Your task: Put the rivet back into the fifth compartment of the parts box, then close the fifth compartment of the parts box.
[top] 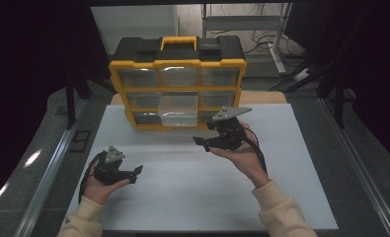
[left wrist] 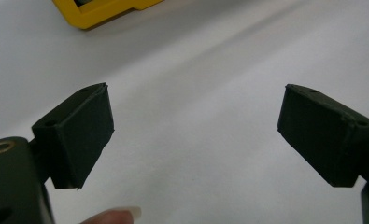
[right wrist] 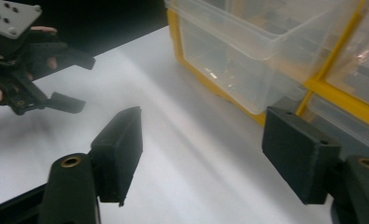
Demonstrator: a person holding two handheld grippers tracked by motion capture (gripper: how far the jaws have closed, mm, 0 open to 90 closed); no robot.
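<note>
A yellow and black organizer case [top: 177, 64] with clear drawers stands upright at the back of the white table [top: 192, 197]. One clear drawer [top: 178, 109] in its middle column is pulled partway out. My right gripper [top: 202, 143] hovers just right of and in front of that drawer, open, with nothing between its jaws. In the right gripper view the drawer [right wrist: 238, 60] lies ahead and to the right of the gripper [right wrist: 201, 154]. My left gripper [top: 136, 172] rests low at the table's front left, open and empty. In its own view the gripper [left wrist: 196, 130] faces bare table.
The case's yellow bottom corner [left wrist: 102, 11] appears at the top of the left gripper view. The other hand's gripper [right wrist: 81, 81] shows at the far left of the right gripper view. Dark floor and metal rails [top: 49, 173] flank the table.
</note>
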